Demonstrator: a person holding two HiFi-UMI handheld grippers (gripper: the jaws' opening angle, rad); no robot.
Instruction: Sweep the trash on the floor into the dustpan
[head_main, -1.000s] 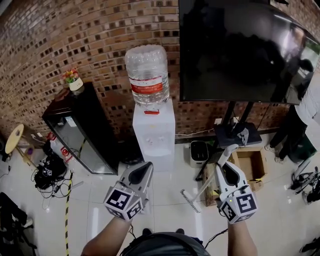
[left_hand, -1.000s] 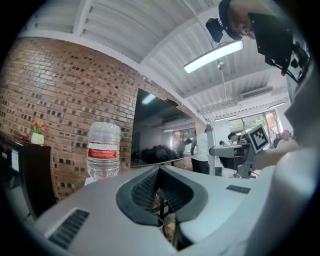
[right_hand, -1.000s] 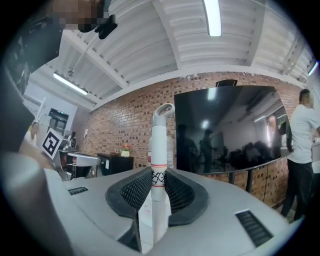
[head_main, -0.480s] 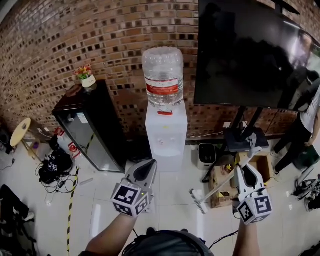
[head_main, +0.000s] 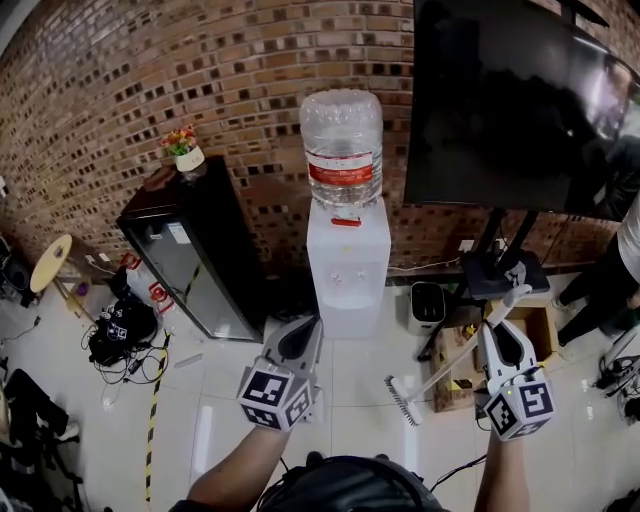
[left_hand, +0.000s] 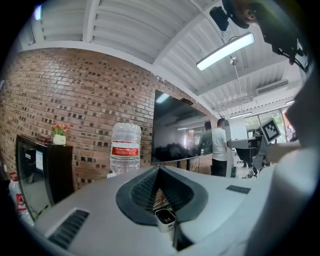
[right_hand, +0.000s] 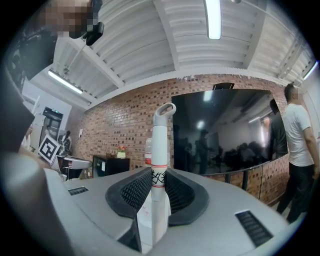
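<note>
Right gripper (head_main: 498, 338) jaws stay clamped on the broom (head_main: 402, 402) handle; left gripper (head_main: 296, 342) jaws pressed together. We see both further right in head view than before.

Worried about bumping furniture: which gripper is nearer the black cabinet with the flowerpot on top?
Left. The left gripper sits just right of the black cabinet; the right gripper, clamped on the broom handle, is farther right, past the water dispenser.
</note>
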